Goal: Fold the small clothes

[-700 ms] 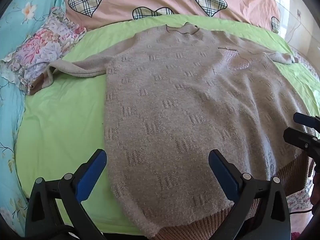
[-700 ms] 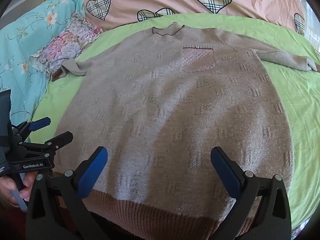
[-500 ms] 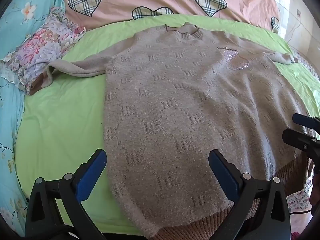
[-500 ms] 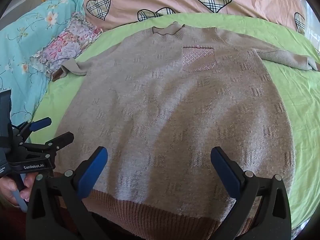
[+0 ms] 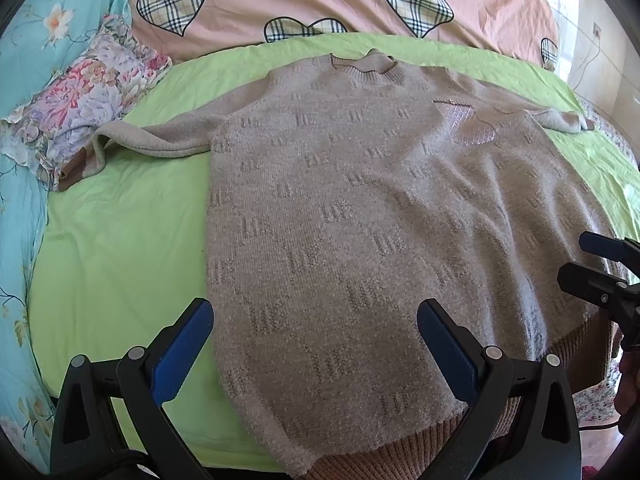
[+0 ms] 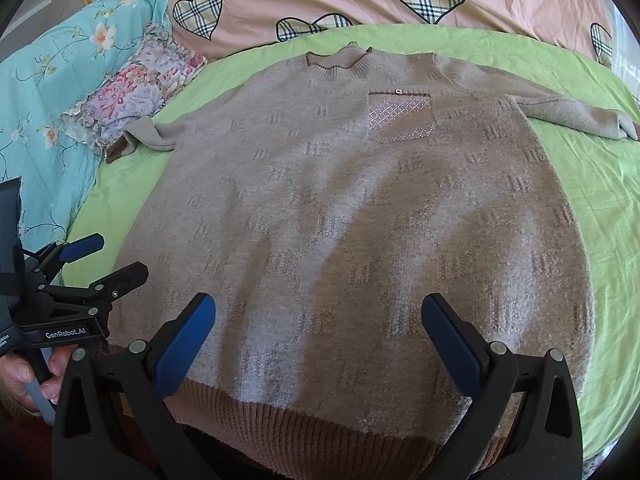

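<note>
Left wrist view shows the beige knit sweater (image 5: 360, 220) laid face up and flat on the green sheet (image 5: 120, 260) of the bed, neckline (image 5: 364, 65) at the far end and ribbed brown hem (image 6: 304, 436) at the near edge, where both hands can reach it. Both sleeves are spread outward: one sleeve (image 5: 160, 140) runs toward the floral pillow (image 5: 88, 96), the other sleeve (image 6: 576, 114) lies across the sheet on the opposite side. This flat spread exposes every edge, which suits a first fold. The left tongs (image 5: 316, 344) hang above the hem-side corner with blue pads (image 5: 182, 350) fully released and nothing between them; one pad is over bare sheet, the other over knit. Right wrist view shows the right tongs (image 6: 318, 338) likewise released and empty above the middle of the lower body, the sequinned chest pocket (image 6: 400, 118) well beyond them. Each tool appears at the margin of the other's view, so the two are side by side along the hem. Judged from this layout, no fold has been made yet, and the wide-set pads are prepared to take an edge.
</note>
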`<move>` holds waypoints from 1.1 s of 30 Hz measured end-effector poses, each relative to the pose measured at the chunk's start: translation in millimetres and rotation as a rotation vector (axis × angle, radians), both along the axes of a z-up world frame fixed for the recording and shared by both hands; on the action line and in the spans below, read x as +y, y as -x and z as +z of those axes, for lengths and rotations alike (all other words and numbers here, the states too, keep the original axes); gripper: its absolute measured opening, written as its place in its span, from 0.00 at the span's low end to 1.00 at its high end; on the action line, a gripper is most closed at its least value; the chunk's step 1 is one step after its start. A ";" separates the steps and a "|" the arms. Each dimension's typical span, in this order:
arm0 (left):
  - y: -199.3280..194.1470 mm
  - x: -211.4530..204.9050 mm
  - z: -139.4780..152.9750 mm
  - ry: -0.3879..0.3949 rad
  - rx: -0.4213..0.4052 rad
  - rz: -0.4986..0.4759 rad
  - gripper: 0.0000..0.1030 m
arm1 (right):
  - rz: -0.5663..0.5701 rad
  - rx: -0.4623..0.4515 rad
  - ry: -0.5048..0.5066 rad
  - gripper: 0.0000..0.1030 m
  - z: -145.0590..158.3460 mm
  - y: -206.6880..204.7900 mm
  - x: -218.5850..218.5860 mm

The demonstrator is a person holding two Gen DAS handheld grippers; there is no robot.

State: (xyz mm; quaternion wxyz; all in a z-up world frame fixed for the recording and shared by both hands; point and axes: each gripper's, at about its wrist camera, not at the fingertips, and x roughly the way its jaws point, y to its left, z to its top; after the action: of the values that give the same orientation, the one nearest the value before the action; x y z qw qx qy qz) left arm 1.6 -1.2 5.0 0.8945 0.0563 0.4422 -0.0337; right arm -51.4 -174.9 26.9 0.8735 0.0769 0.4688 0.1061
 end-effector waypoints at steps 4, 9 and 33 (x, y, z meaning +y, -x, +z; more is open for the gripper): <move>0.4 0.6 0.0 0.007 -0.008 0.000 0.99 | -0.002 -0.006 -0.004 1.00 2.1 0.4 6.7; 0.4 2.5 1.4 0.017 -0.014 0.003 0.99 | -0.002 -0.020 -0.011 1.00 5.8 1.4 8.0; -20.1 -14.3 1.7 0.000 0.060 -0.045 0.99 | -0.028 -0.004 -0.035 1.00 4.9 -10.6 -9.8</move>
State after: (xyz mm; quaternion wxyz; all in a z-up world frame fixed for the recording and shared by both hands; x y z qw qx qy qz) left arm 21.7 -15.5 6.6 0.8799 0.0651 0.4675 -0.0553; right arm -40.8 -184.7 31.8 0.8745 0.0983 0.4638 0.1023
